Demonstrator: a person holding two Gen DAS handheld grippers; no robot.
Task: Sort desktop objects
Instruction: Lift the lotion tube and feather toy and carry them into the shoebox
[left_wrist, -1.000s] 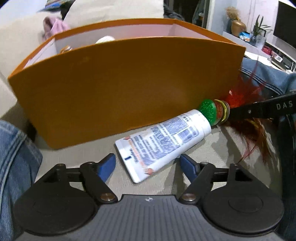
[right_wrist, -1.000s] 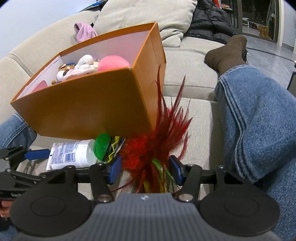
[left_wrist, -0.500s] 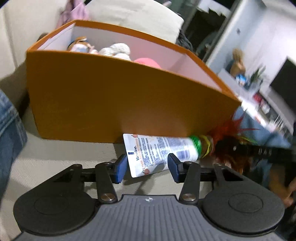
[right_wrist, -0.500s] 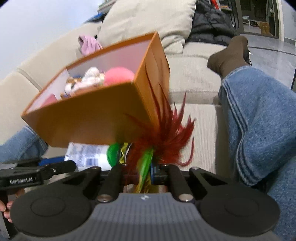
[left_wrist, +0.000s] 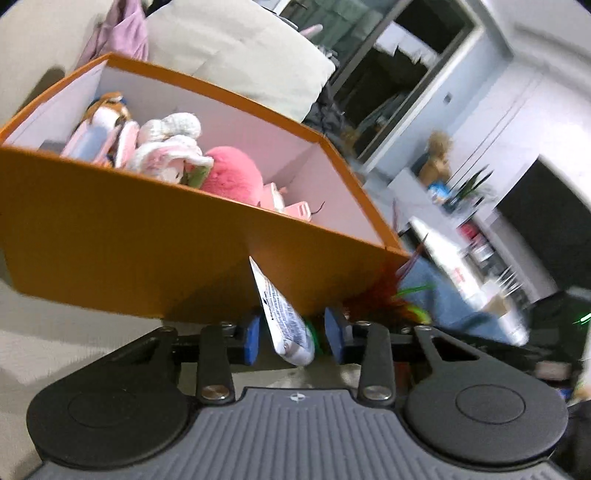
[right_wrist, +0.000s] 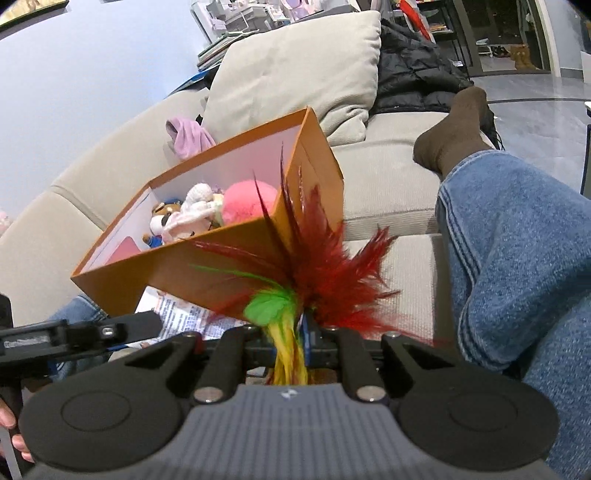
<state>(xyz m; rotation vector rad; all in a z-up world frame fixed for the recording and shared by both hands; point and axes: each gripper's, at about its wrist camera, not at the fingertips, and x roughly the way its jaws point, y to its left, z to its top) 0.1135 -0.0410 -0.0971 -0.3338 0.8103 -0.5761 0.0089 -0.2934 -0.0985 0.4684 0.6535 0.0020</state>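
A white squeezable plastic tube with blue print and a green cap (left_wrist: 286, 321) stands tilted between the blue pads of the left gripper (left_wrist: 293, 338), crimped end up and leaning left against the front wall of the box, cap end low. The pads sit close on either side of the tube, yet small gaps show, so a firm grip cannot be told. Just to its right, a feather toy with red plumes, a green tuft and yellow stem feathers (right_wrist: 295, 288) rises from the right gripper (right_wrist: 301, 343), whose jaws are pinched narrowly on its stem. Behind both stands an open orange cardboard box with a pale interior (left_wrist: 110, 236), resting on a beige fabric sofa (right_wrist: 391, 266) and holding a pink fluffy ball (left_wrist: 231, 179) and cream plush toys (left_wrist: 166, 147). A leg in blue jeans (right_wrist: 517, 266) lies to the right.
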